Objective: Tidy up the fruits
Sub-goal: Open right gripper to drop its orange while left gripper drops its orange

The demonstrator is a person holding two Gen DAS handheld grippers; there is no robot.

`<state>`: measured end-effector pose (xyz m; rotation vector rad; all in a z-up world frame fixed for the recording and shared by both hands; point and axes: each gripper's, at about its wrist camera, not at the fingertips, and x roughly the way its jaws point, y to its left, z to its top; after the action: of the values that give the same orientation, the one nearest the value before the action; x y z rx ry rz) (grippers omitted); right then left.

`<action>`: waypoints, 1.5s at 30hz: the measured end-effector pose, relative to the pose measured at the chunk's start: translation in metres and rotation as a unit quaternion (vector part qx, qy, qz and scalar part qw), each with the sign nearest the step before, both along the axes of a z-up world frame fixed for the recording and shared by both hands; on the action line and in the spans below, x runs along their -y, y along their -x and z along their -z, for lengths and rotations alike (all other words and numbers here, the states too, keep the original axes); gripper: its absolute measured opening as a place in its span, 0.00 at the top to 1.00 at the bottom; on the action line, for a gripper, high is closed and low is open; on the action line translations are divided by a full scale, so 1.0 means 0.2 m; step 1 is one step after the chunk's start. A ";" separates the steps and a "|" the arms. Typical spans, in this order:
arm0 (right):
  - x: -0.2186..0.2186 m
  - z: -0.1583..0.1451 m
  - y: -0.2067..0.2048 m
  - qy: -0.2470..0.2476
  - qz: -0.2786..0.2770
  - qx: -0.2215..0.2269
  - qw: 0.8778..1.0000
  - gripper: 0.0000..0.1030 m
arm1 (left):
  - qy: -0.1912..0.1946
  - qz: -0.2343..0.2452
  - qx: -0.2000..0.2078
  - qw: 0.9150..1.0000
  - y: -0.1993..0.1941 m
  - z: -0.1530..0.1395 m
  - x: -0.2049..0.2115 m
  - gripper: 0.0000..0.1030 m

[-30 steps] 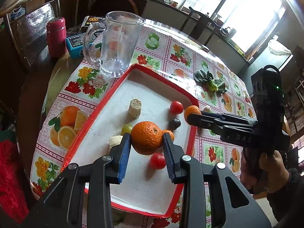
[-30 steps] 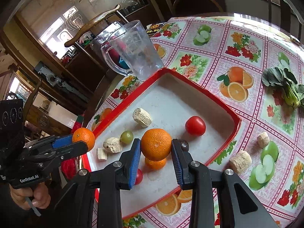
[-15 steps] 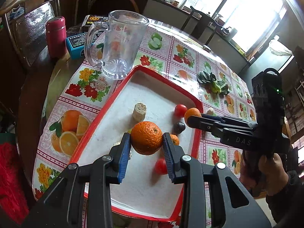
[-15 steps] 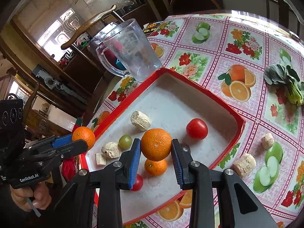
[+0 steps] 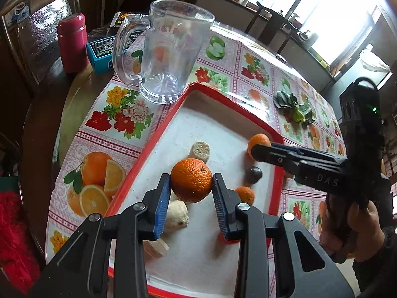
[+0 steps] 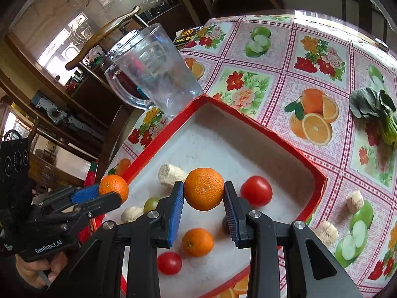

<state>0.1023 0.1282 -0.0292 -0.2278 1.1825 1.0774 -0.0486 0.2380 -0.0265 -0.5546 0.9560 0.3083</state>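
Flowered table [image 6: 310,49] | red tray [image 5: 218,99] gathers fruit | left claw [image 5: 191,186] grips orange [image 5: 191,183] | right claw [image 6: 204,196] grips another orange [image 6: 204,188] (both lifted clear, likely for the glass mug [image 5: 168,49])

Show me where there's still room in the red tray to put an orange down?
The far corner of the red-rimmed white tray, nearest the clear glass mug, is bare. Another bare strip runs along the right wall beyond the big red tomato. The near end is crowded: a small loose orange, small tomato, green grape and pale beige chunks.
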 end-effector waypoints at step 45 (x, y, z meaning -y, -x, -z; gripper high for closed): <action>0.04 -0.02 -0.06 0.012 0.029 0.021 0.999 0.57 | -0.005 -0.017 -0.054 0.998 -0.08 0.13 -0.02 0.54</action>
<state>0.1139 0.1210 -0.0258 -0.2327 1.1589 1.0034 -0.0330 0.2427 -0.0533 -0.5498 1.0505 0.3762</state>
